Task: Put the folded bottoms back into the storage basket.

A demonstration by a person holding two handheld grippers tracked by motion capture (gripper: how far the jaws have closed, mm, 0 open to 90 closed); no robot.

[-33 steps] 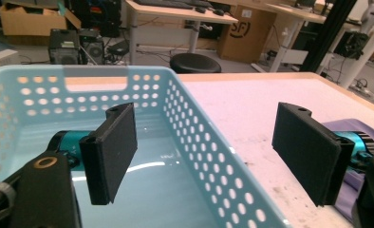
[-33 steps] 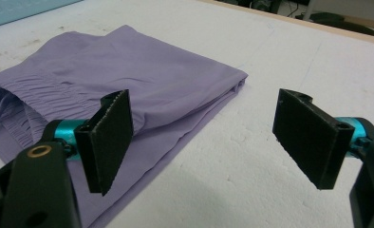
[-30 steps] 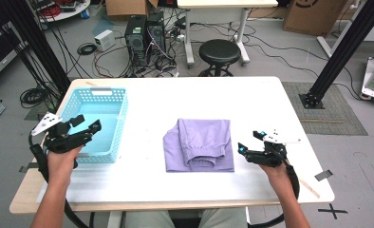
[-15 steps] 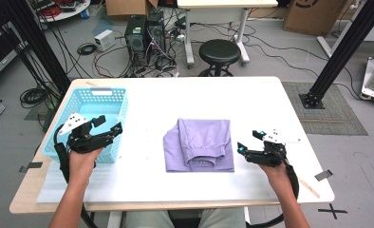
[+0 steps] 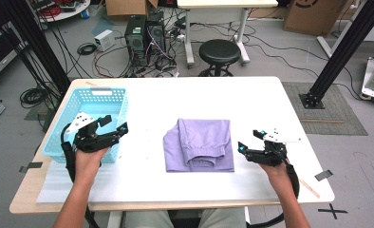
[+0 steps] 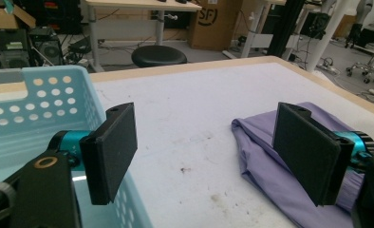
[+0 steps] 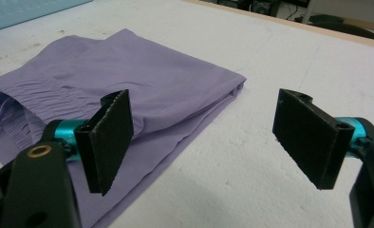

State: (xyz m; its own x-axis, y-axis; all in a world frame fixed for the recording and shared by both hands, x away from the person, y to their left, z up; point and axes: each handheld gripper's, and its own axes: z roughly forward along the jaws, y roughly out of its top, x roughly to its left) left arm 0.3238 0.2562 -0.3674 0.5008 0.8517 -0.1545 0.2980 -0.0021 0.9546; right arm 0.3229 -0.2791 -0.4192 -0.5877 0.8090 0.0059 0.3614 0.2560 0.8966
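The folded purple garment lies flat at the middle of the white table, touched by neither gripper; the right gripper hovers just beside its right edge, jaws wide apart and empty; the left gripper, jaws likewise spread, hangs over the near right corner of the blue basket, well left of the garment.

Black stool behind white table
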